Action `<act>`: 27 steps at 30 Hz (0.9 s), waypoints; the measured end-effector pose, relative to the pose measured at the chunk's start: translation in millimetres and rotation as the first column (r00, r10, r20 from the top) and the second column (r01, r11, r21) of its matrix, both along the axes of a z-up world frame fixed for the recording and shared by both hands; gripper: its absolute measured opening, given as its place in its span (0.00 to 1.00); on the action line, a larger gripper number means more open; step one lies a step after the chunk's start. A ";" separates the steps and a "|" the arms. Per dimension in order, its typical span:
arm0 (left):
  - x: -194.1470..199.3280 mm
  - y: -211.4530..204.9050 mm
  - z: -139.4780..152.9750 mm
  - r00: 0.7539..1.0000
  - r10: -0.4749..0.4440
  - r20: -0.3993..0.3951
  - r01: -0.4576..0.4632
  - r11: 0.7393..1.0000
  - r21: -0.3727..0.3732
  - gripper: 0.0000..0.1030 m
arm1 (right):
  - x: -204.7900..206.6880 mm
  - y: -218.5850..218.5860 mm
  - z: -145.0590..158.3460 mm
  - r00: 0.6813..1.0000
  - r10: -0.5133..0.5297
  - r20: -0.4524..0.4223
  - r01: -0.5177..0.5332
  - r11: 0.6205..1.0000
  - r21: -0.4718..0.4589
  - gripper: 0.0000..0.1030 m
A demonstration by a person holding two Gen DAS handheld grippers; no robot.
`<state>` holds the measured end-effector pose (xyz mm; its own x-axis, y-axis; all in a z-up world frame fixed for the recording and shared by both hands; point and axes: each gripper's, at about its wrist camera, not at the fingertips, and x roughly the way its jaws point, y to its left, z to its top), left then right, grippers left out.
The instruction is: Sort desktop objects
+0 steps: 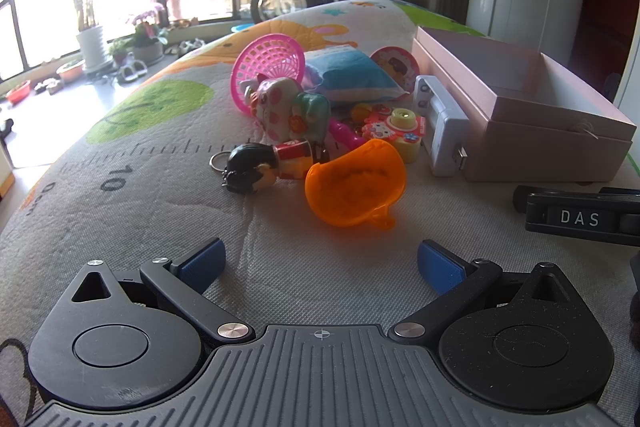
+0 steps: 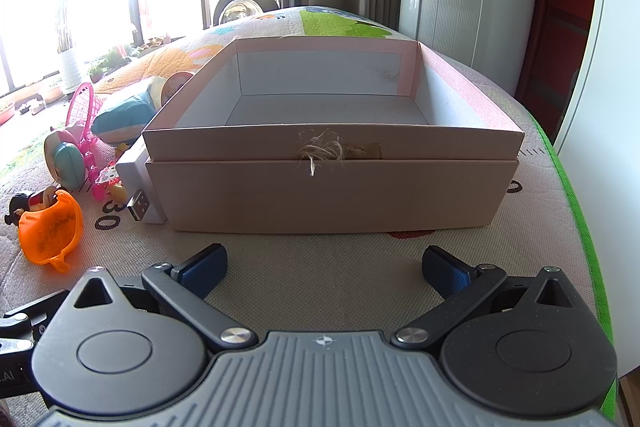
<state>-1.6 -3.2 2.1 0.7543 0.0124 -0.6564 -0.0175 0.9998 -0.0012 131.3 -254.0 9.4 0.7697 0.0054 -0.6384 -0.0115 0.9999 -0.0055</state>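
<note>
Hovering low over the mat, left gripper spread wide, nothing between the blue pads; right gripper the same, jaws fully apart and empty, squared up to the near wall of the pink box. Taking the box as landmark: it stands open and bare inside, so nothing has been sorted into it yet, by my reading. Hard against its left wall lies a white USB charger, plug end toward the camera. Further left of the box sits the heap: orange scoop nearest the left gripper, doll keychain touching or just behind it, yellow toy camera between scoop and charger, cat figure, pink basket and blue pouch at the back. Risks as I judge them: the scoop is thin, curved and slick (likely to squirt out of a pinch on its rim), and a shove there would knock the doll and scatter the pile. Charger is wedged to the box wall, leaving little room for a finger on that side. Soft mat may let small pieces tip. The two grippers are close together; crossing paths toward the box could collide them.
</note>
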 end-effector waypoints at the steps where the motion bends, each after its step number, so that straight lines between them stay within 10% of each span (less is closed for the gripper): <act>1: 0.0 0.0 0.0 1.000 0.000 0.000 0.000 1.000 0.000 1.00 | 1.1 -0.5 -0.9 1.000 0.000 0.000 0.000 1.000 0.001 1.00; 18: 0.6 -0.6 -0.5 1.000 -0.007 -0.002 0.007 1.000 -0.003 1.00 | -20.7 -8.7 5.6 0.995 0.075 -0.073 -0.075 0.997 0.009 1.00; 27: 1.1 5.1 3.3 0.995 -0.089 -0.043 0.089 0.996 0.004 1.00 | -4.0 -12.8 26.8 0.940 0.174 -0.295 -0.162 0.985 0.064 1.00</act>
